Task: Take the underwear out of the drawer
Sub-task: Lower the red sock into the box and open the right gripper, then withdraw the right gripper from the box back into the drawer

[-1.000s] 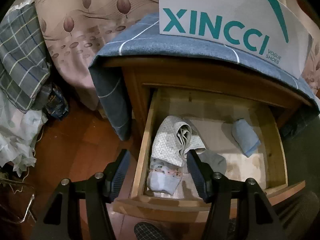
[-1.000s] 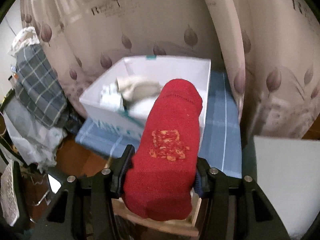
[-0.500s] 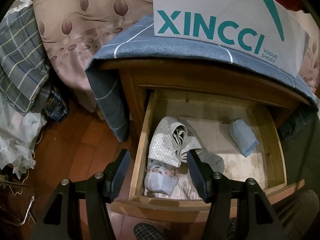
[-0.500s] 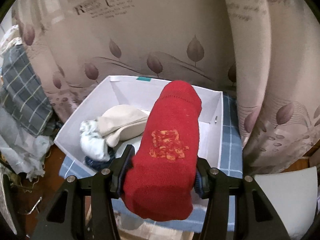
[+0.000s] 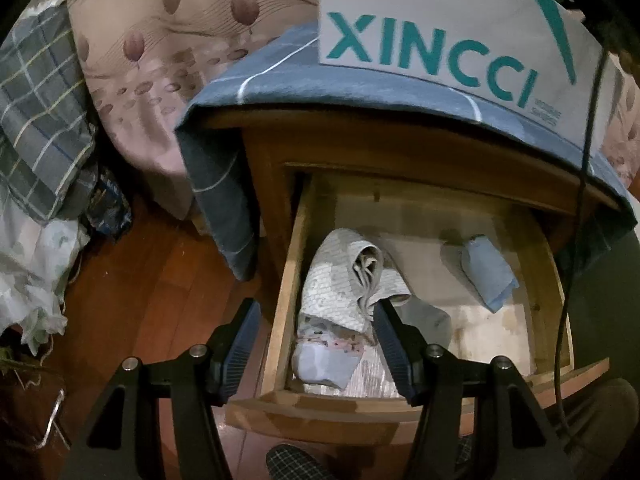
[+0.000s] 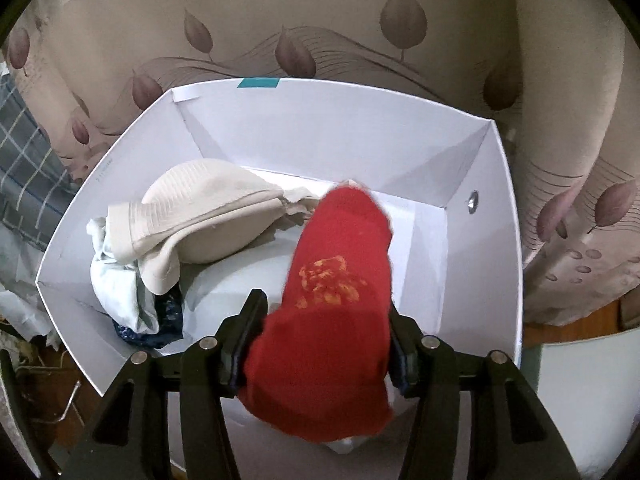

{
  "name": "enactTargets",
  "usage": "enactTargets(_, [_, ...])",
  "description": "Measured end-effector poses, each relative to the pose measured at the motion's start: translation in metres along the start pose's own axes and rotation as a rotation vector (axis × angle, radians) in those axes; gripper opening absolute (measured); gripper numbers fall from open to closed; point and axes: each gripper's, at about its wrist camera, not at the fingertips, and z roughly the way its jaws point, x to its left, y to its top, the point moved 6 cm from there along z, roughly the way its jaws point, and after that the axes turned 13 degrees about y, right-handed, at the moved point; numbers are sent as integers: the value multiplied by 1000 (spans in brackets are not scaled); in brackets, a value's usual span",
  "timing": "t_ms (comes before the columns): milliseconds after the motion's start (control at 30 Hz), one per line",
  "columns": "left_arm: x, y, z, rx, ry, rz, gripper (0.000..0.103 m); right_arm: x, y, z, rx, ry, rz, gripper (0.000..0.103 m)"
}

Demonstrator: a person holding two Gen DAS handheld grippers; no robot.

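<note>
A leaf-printed curtain (image 6: 320, 40) hangs behind a wooden nightstand (image 5: 360, 148) draped with a blue checked cloth (image 5: 280, 76), on which a white shoe box (image 6: 472, 280) stands. Above the box, the right gripper (image 6: 324, 312) is seen with a rolled red underwear (image 6: 336, 300) between its fingers; the jaws have just been opening, and whether the pads still press on the roll cannot be told, since the fabric hides them. The roll's long axis runs away from the camera along the fingers, its far end tilted slightly right over the box's interior. To its left in the box, a beige garment (image 6: 200, 216) lies on a pale blue one (image 6: 116, 280).

The left gripper (image 5: 316, 320) is held spread and empty over the front left corner of the open drawer (image 5: 280, 300). Inside the drawer, a rolled grey patterned underwear (image 5: 340, 280) lies at the left, long axis running front to back, with a pale folded piece (image 5: 324, 360) before it. A light blue roll (image 5: 484, 272) rests well apart at the right.
</note>
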Motion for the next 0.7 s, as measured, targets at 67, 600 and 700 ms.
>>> enactTargets(67, [6, 0, 3, 15, -10, -37, 60, 0, -1, 2, -1, -4, -10, 54])
enactTargets(600, [5, -1, 8, 45, -14, -45, 60, 19, 8, -46, -96, 17, -68, 79])
enactTargets(700, [4, -2, 9, 46, -12, -35, 60, 25, 4, -69, -116, 22, -82, 79])
